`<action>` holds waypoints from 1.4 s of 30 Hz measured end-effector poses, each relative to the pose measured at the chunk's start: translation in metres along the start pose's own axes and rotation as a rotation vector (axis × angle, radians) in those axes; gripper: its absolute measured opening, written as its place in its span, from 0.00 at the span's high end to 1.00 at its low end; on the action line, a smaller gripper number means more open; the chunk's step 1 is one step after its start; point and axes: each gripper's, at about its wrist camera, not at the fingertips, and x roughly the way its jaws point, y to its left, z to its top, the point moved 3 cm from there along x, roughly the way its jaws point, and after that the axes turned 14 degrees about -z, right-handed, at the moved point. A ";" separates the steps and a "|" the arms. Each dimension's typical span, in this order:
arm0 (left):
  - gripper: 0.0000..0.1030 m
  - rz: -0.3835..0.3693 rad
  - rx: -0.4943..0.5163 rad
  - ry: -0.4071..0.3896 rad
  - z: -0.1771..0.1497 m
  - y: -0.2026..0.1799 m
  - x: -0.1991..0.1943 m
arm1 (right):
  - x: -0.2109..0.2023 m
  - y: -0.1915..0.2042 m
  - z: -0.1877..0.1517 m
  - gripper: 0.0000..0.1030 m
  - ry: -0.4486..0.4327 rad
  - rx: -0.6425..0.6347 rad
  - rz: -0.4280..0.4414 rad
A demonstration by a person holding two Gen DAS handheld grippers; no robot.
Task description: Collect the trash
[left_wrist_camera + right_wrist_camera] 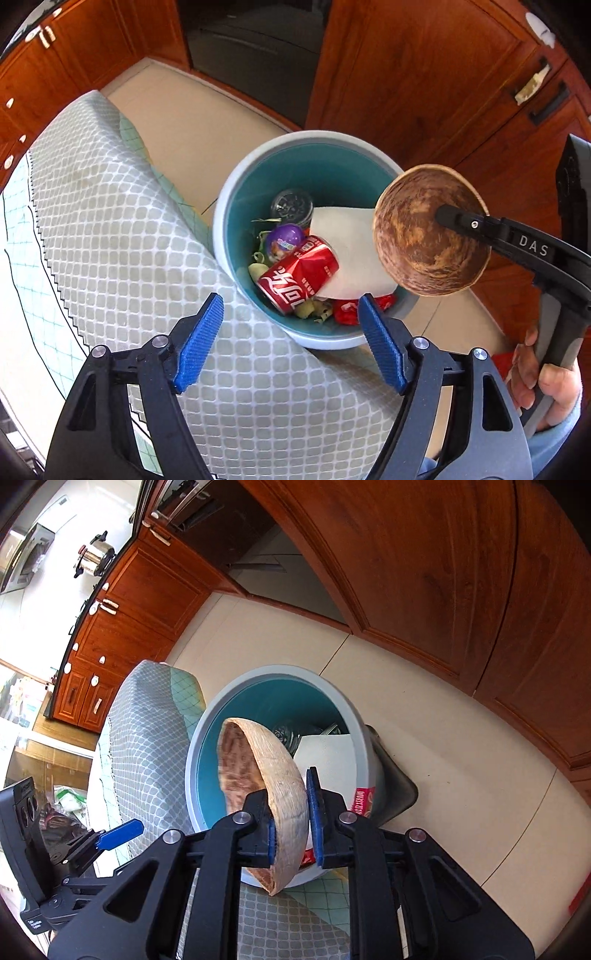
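Note:
A grey trash bin (236, 184) with a teal inside stands on the floor beside the table. It holds a crushed red cola can (299, 277), a white paper (351, 251), a purple egg-shaped toy (283, 239), a dark round lid, peels and red wrappers. My right gripper (293, 823) is shut on the rim of a brown wooden bowl (258, 768), tilted on its side over the bin (207, 731); the bowl also shows in the left wrist view (428, 236). My left gripper (291, 332) is open and empty above the table edge, near the bin.
A table with a grey-white patterned cloth (129, 229) lies left of the bin. Wooden cabinets (424, 74) surround the tiled floor (461, 775). A dustpan-like grey object (399, 786) sits behind the bin. A steel pot (94, 555) stands on the far counter.

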 end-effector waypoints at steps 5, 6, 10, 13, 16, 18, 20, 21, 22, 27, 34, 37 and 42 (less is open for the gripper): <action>0.08 0.021 -0.003 -0.040 -0.001 0.002 -0.009 | -0.005 0.011 0.000 0.42 -0.028 -0.023 -0.010; 0.08 0.024 -0.001 -0.043 -0.001 0.001 -0.013 | -0.006 0.012 0.000 0.41 -0.030 -0.026 -0.012; 0.08 0.024 0.013 -0.046 -0.006 -0.001 -0.017 | -0.008 0.011 0.000 0.27 -0.030 -0.015 -0.026; 0.08 0.031 0.024 -0.049 -0.010 -0.003 -0.020 | -0.009 0.014 -0.002 0.21 -0.022 -0.014 -0.036; 0.08 0.033 0.024 -0.051 -0.014 -0.002 -0.023 | -0.010 0.015 -0.004 0.18 -0.009 -0.007 -0.042; 0.08 0.039 0.024 -0.057 -0.016 -0.002 -0.024 | -0.012 0.018 -0.007 0.16 -0.005 -0.014 -0.051; 0.08 0.046 0.025 -0.064 -0.017 -0.004 -0.026 | -0.016 0.020 -0.010 0.15 -0.005 -0.018 -0.056; 0.08 0.050 0.027 -0.070 -0.019 -0.005 -0.029 | -0.018 0.021 -0.012 0.15 -0.007 -0.021 -0.058; 0.08 0.056 0.029 -0.079 -0.020 -0.005 -0.031 | -0.020 0.023 -0.014 0.15 -0.008 -0.025 -0.060; 0.08 0.059 0.024 -0.110 -0.031 -0.008 -0.047 | -0.033 0.032 -0.026 0.13 -0.017 -0.060 -0.075; 0.04 0.068 0.044 -0.120 -0.047 -0.016 -0.064 | -0.061 0.045 -0.043 0.07 -0.066 -0.157 -0.138; 0.04 0.062 0.024 -0.127 -0.054 -0.015 -0.072 | -0.076 0.051 -0.050 0.07 -0.119 -0.234 -0.236; 0.04 0.079 0.001 -0.152 -0.068 -0.016 -0.080 | -0.093 0.057 -0.067 0.07 -0.152 -0.323 -0.389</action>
